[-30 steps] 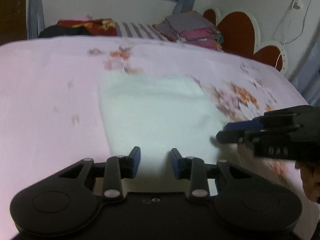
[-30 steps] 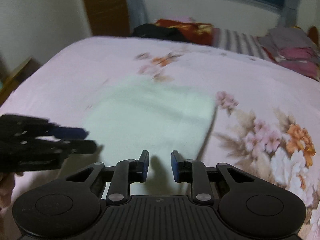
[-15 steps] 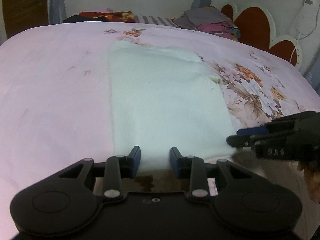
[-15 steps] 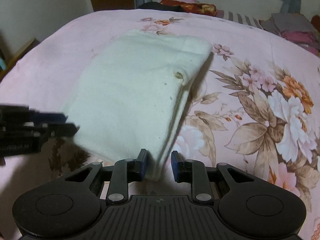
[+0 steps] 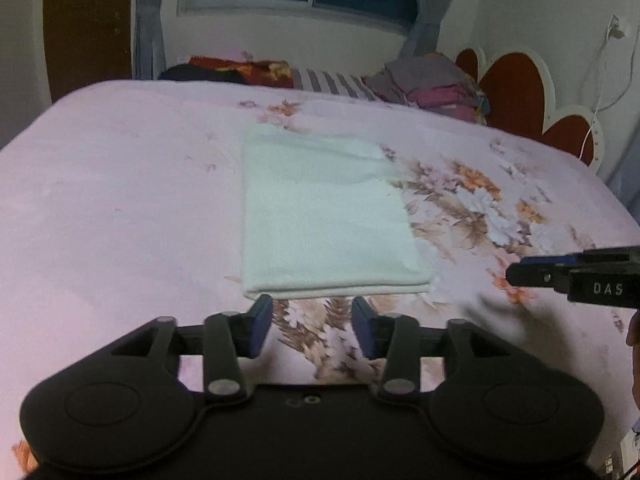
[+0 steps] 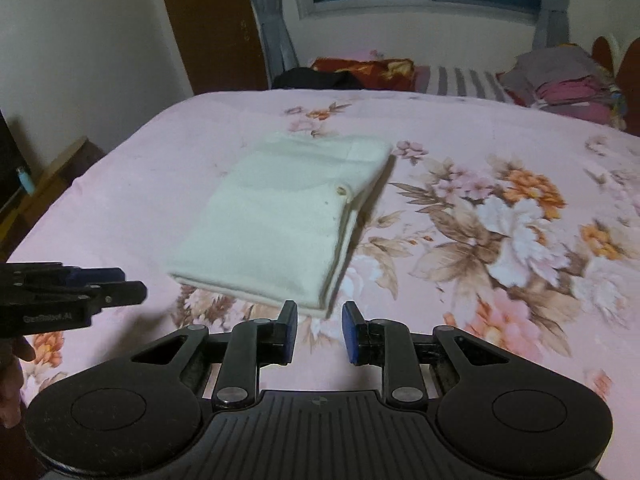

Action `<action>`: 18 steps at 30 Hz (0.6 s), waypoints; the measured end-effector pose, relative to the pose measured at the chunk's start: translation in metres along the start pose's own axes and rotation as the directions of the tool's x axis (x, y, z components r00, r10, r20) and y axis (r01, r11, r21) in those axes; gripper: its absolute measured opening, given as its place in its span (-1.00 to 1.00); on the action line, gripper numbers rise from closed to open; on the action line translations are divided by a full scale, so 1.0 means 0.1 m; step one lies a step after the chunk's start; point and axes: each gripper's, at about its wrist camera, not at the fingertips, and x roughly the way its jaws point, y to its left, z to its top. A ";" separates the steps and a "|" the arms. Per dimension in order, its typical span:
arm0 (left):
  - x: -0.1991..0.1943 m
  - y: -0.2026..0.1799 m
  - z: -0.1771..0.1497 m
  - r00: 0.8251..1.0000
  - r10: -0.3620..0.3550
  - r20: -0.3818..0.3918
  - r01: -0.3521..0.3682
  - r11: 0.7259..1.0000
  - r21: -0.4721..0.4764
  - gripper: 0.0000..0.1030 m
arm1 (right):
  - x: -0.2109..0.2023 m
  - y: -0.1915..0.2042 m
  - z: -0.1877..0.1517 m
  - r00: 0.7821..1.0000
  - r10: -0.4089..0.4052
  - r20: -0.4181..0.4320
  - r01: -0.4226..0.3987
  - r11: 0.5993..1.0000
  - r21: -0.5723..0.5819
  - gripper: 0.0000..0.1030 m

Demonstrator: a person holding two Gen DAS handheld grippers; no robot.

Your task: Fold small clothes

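A white garment point(image 5: 324, 216) lies folded into a flat rectangle on the pink floral bedspread point(image 5: 120, 200); it also shows in the right wrist view point(image 6: 288, 220). My left gripper point(image 5: 313, 326) is open and empty, just short of the garment's near edge. My right gripper point(image 6: 318, 330) is open and empty, just short of the garment's near right corner. Each gripper shows in the other's view, the right one point(image 5: 536, 270) to the right of the garment, the left one point(image 6: 100, 286) to its left.
A stack of folded clothes point(image 5: 436, 88) and dark and red bundles point(image 5: 236, 70) sit at the far edge of the bed. A heart-shaped headboard point(image 5: 520, 92) stands at the right. A wooden door point(image 6: 208, 28) and low furniture point(image 6: 48, 176) are to the left.
Both grippers have let go of the garment's near edge and pulled back and up. The garment now lies flat and folded on the bed.
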 end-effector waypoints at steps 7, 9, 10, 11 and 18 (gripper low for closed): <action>-0.53 -0.29 -0.09 0.994 0.027 0.108 -0.030 0.999 0.024 0.93 | -0.51 0.09 -0.24 0.999 -0.027 0.035 0.027 1.000 0.010 -0.38; -0.65 -0.38 -0.12 0.989 0.049 0.137 -0.054 0.998 0.029 0.99 | -0.64 0.12 -0.32 0.995 -0.072 0.069 0.071 0.997 0.016 0.99; -0.71 -0.43 -0.13 0.988 0.053 0.145 -0.059 0.998 0.038 0.99 | -0.74 0.16 -0.38 0.988 -0.096 0.122 0.097 0.995 0.002 0.99; -0.76 -0.47 -0.15 0.988 0.052 0.149 -0.059 0.997 0.043 0.99 | -0.79 0.19 -0.42 0.984 -0.122 0.132 0.126 0.992 -0.017 1.00; -1.09 -0.66 -0.34 0.983 0.062 0.175 -0.075 0.995 0.071 0.99 | -1.19 0.31 -0.62 0.980 -0.160 0.114 0.162 0.987 -0.001 1.00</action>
